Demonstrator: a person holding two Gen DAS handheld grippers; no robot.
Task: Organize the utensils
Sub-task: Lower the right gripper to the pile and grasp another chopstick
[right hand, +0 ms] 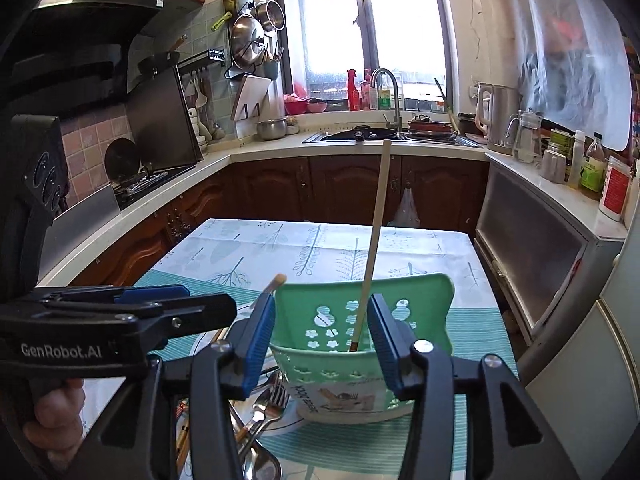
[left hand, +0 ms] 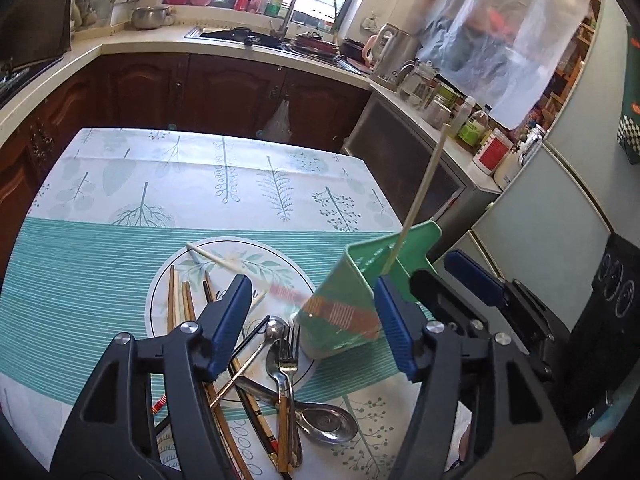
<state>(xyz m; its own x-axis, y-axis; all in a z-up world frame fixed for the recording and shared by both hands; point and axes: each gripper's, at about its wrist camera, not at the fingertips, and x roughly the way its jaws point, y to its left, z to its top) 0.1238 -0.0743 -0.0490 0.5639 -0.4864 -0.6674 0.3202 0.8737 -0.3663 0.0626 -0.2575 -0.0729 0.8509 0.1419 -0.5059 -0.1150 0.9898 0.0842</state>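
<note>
**One chopstick in the holder, the heap waiting under the left gripper**

From the left wrist, the left gripper (left hand: pixel 310 322) is hanging with its jaws spread and nothing between the pads. Just below and ahead of it the loose utensils are lying in a heap on the round placemat (left hand: pixel 192 264): brown chopsticks (left hand: pixel 182 304) running their long axes away from the camera, a fork (left hand: pixel 287 354) and a spoon (left hand: pixel 326 424) closer in. A pale chopstick (left hand: pixel 218 261) is lying crosswise further out. The green holder (left hand: pixel 352 304) is standing to the right of the heap, one pale chopstick (left hand: pixel 420 200) leaning upright in it.

From the right wrist, the right gripper (right hand: pixel 322 344) is also standing spread, gripping nothing, its pads flanking the holder's near rim (right hand: pixel 344 354) without pressing it. The upright chopstick (right hand: pixel 374 240) is rising straight ahead between them. The heap (right hand: pixel 264 404) is lying low and left, so the left gripper looks better placed for the next pick, probably along the brown chopsticks' length.
</note>
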